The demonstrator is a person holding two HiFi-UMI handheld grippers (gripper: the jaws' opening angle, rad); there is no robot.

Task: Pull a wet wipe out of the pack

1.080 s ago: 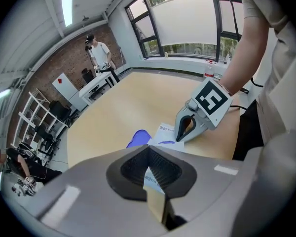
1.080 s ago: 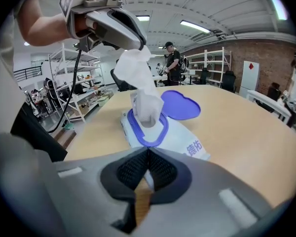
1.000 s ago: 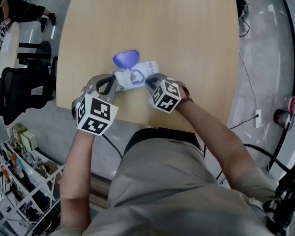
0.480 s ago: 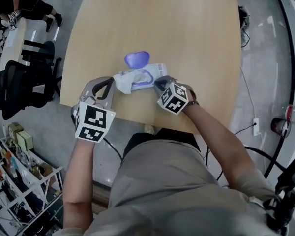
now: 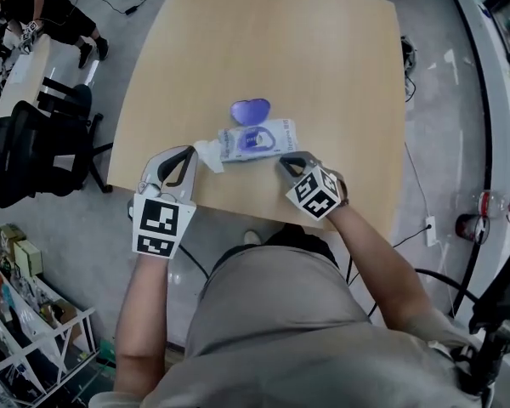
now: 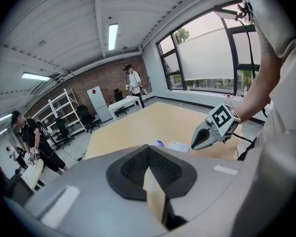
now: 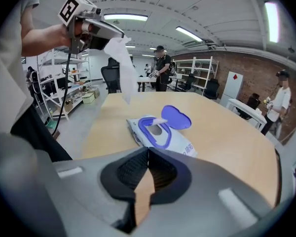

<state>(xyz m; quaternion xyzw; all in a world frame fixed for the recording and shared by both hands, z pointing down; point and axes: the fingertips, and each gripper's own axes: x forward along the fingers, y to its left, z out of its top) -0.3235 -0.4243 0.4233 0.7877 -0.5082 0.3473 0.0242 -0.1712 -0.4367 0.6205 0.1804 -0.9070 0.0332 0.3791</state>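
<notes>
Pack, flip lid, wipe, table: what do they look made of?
Pack: soft white plastic film, slight sheen, creased edges.
Flip lid: rigid purple plastic, smooth, stands open.
Wipe: thin white nonwoven-looking sheet, matte, hanging limp from the left gripper.
Table: pale wood-look top, matte, probably laminate; can't confirm.

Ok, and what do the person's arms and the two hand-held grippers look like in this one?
The left hand-held gripper and right hand-held gripper are alike: silver-grey shells tapering to black textured pads, each topped by a white cube printed with black square markers. A black cable trails from the left one. The person wears a grey short-sleeved shirt, with the forearms uncovered.
</notes>
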